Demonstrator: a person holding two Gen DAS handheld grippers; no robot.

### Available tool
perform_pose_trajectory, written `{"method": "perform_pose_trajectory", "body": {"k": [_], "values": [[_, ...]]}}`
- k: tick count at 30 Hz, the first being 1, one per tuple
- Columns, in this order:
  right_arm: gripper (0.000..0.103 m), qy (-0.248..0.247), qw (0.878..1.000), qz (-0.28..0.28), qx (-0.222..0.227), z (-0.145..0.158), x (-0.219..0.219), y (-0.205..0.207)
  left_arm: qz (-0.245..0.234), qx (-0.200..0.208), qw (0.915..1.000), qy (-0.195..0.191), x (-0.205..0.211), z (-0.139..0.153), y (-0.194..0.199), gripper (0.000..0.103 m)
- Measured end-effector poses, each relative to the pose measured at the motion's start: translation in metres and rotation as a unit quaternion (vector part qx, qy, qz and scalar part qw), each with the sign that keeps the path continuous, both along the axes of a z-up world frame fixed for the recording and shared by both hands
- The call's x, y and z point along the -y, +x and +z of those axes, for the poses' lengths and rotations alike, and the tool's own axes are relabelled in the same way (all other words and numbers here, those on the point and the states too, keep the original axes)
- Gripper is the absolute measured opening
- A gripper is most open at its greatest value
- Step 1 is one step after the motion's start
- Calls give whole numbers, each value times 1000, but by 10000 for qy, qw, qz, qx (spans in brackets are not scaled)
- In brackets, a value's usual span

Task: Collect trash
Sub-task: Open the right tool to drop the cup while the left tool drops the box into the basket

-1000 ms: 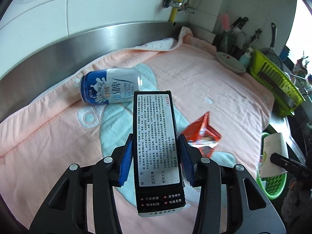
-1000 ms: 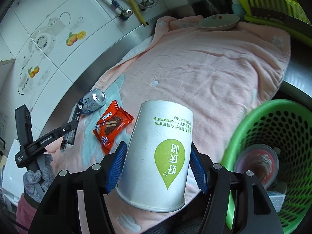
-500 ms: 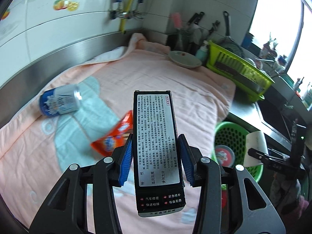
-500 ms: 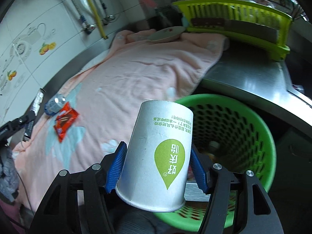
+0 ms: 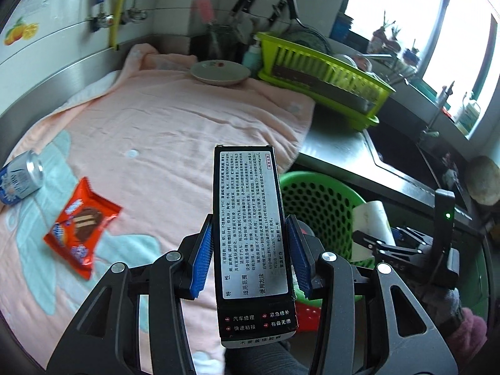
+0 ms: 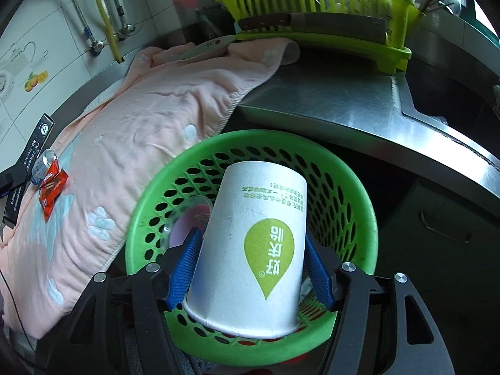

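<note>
the right gripper (image 6: pixel 251 268) clamps a white paper cup (image 6: pixel 250 250) over the green basket (image 6: pixel 359 200), while the left gripper (image 5: pixel 250 259) grips a black box (image 5: pixel 250 234) above the pink towel (image 5: pixel 175 118), near the wrapper (image 5: pixel 79 223) and can (image 5: pixel 20 178).

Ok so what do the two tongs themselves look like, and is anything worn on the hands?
Both are alike: the left tongs and right tongs have black angular plastic arms with silver bolts and ribbed blue pads. The other unit, seen from the left camera, carries a small green light. A grey knit glove and pink sleeve show beneath it.
</note>
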State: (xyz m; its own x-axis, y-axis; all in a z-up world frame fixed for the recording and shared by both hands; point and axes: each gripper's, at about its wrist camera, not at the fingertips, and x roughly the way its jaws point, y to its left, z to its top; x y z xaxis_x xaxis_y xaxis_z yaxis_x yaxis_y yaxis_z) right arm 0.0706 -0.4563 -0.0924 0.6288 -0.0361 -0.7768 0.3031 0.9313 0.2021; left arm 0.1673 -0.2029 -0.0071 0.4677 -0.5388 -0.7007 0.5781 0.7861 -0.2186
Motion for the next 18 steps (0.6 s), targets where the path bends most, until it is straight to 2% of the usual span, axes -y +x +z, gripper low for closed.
{"method": "perform_pose_trajectory", "body": {"k": [10, 18], "values": [[62, 87, 9998, -74, 171, 7, 15, -17, -504, -162, 9985, 112, 55, -14, -16, 45], [68, 30, 9995, -69, 318, 15, 16, -37, -761, -363, 9963, 174, 91, -31, -23, 45]]}}
